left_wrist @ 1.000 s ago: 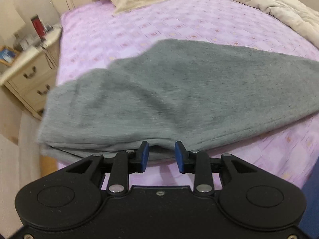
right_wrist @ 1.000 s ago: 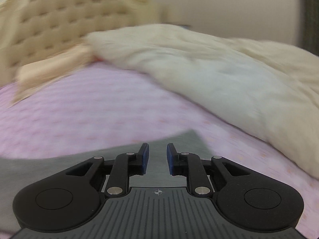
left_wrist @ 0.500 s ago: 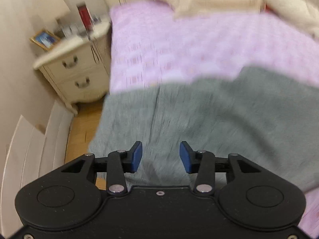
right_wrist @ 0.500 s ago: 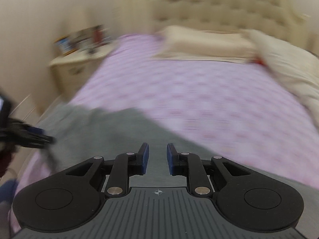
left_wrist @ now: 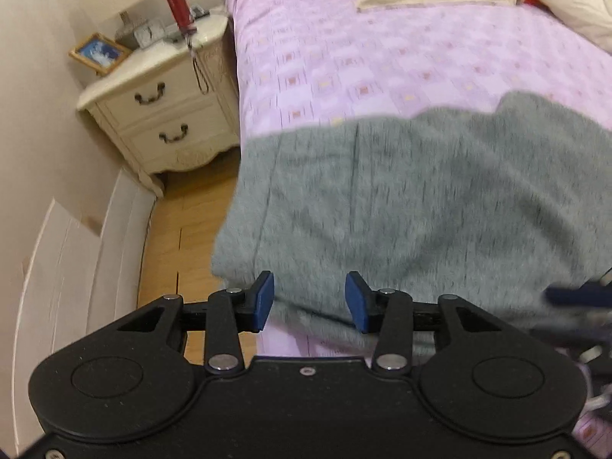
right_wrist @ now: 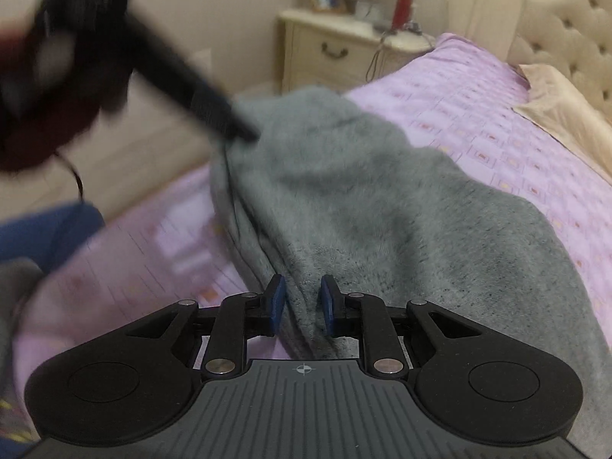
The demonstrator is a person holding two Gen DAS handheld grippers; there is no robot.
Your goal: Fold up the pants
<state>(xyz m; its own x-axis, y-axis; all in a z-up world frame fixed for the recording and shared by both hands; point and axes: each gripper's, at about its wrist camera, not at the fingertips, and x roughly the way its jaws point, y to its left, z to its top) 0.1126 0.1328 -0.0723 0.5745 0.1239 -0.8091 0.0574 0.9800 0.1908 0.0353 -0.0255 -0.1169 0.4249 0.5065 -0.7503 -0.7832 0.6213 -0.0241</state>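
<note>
The grey fleece pants (left_wrist: 401, 206) lie folded on the purple bedsheet (left_wrist: 382, 57) at the bed's near left corner, one edge hanging over the side toward the nightstand (left_wrist: 160, 114). The left gripper (left_wrist: 309, 302) hovers at their near edge, jaws spread wide and empty. The right gripper (right_wrist: 302, 304) has its jaws narrowly parted astride a fabric fold, without pinching it.

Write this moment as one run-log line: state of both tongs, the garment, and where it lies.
left tongs: open, at pants' near edge | right tongs: open, fold of pants between pads | grey pants: lying folded on purple bed sheet
</note>
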